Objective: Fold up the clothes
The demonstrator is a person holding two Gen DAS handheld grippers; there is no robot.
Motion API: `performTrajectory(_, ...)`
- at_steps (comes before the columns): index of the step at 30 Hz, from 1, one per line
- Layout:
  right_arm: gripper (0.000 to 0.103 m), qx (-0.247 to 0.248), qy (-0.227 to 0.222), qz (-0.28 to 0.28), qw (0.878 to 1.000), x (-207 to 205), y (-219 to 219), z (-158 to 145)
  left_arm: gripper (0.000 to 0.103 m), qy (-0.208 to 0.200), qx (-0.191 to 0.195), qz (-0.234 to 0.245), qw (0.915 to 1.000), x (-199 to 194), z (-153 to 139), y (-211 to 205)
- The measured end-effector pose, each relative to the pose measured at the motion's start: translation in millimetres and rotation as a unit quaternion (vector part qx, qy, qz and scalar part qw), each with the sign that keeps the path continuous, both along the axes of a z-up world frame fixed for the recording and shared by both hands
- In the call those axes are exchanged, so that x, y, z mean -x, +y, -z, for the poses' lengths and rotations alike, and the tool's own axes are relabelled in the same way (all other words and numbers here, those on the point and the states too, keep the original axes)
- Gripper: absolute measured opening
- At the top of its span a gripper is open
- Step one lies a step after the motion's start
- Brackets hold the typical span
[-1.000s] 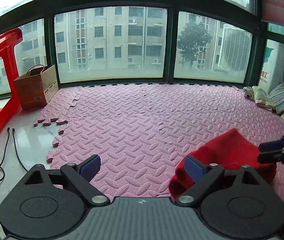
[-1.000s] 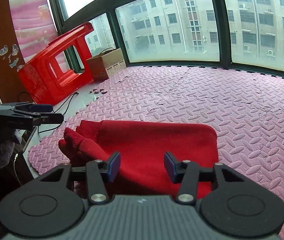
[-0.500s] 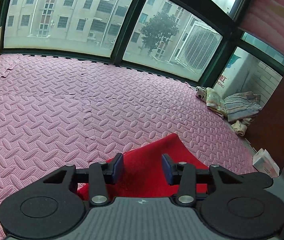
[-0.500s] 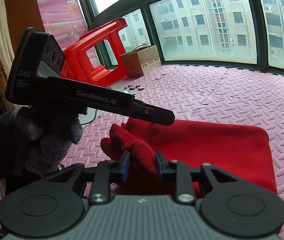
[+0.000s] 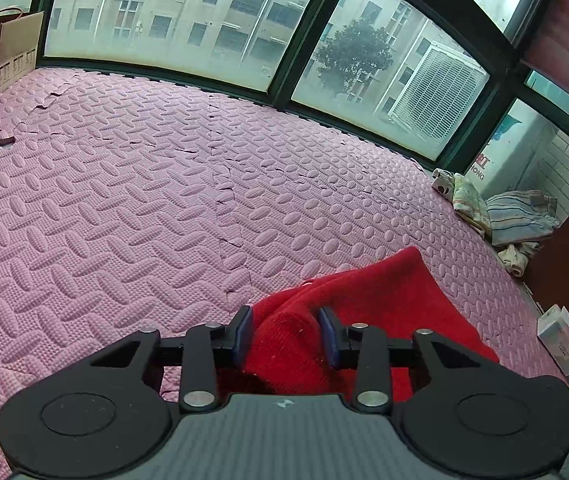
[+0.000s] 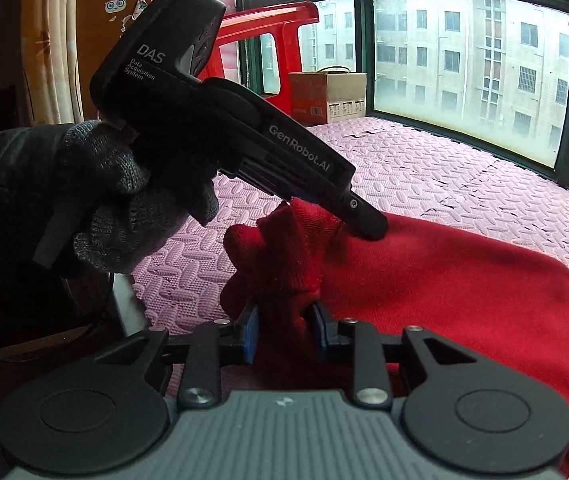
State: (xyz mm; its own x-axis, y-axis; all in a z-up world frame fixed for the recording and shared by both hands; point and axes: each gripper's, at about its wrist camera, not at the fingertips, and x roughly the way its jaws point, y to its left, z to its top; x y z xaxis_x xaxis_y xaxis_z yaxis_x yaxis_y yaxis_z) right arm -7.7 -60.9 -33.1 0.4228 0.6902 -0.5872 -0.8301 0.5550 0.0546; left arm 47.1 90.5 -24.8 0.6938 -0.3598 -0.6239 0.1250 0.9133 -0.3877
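Observation:
A red knit garment (image 6: 444,280) lies folded on the pink foam mat (image 6: 464,168); it also shows in the left wrist view (image 5: 384,300). My right gripper (image 6: 284,330) is shut on a bunched, ribbed edge of the garment, which sticks up between the blue pads. My left gripper (image 5: 284,332) has its pads on either side of a raised fold of the garment and grips it. From the right wrist view, the left gripper's black body (image 6: 244,140), held by a grey-gloved hand (image 6: 124,208), presses its tip onto the cloth just beyond the bunched edge.
A red plastic stool (image 6: 276,28) and a cardboard box (image 6: 326,96) stand by the windows at the mat's far left. A pile of striped cloths (image 5: 504,216) lies in the right corner, with a small carton (image 5: 560,338) near a dark cabinet.
My left gripper swung right, came down onto the red garment and closed on a fold. My right gripper closed on the ribbed edge and lifted it slightly.

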Motion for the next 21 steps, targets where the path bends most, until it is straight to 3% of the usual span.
performTrajectory(3, 0.039, -0.007, -0.018, 0.000, 1.000, 2, -1, -15, 0.040, -0.010, 0.003, 0.000, 0.9999, 2, -10, 1)
performTrajectory(6, 0.042, -0.013, -0.047, -0.001, 0.999, 5, 0, -30, 0.040, -0.030, -0.001, -0.006, 0.9995, 7, -24, 3)
performTrajectory(13, 0.045, -0.007, -0.050, -0.024, 0.998, 4, 14, -23, 0.038, -0.078, 0.027, 0.005, 0.9966, 25, -58, 3)
performTrajectory(17, 0.048, 0.001, -0.034, -0.022, 0.999, 2, 17, -12, 0.034, -0.065, 0.046, 0.037, 0.9961, 30, -49, -12)
performTrajectory(21, 0.058, -0.002, -0.035, -0.024, 0.999, 4, 19, -8, 0.031, -0.029, 0.046, 0.031, 0.9980, 19, -26, -18)
